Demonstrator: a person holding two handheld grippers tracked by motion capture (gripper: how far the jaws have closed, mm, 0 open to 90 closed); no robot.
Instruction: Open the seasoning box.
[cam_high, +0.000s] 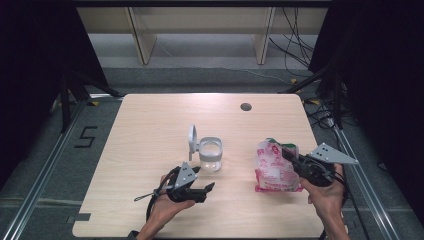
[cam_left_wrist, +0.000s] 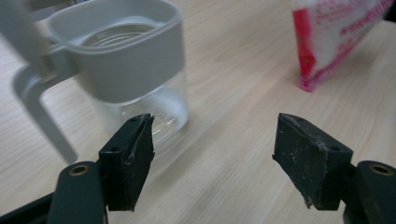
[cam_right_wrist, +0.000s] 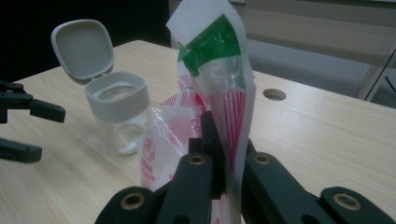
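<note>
The right tool (cam_right_wrist: 219, 158) is clamped on the red-and-white plastic pouch (cam_right_wrist: 210, 93), while the left tool (cam_left_wrist: 224, 149) stands wide beside the open-lidded clear jar (cam_left_wrist: 126, 70) on the worktop (cam_high: 150, 120).

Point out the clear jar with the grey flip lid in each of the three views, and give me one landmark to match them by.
High view: the jar stands at the table's middle, lid open to its left.
Left gripper view: upper left, just beyond the open left tongs.
Right gripper view: left of centre, lid up.
Shared landmark: the pink and white bag, pinched by the right tongs; it also shows at the left gripper view's upper right.
</note>
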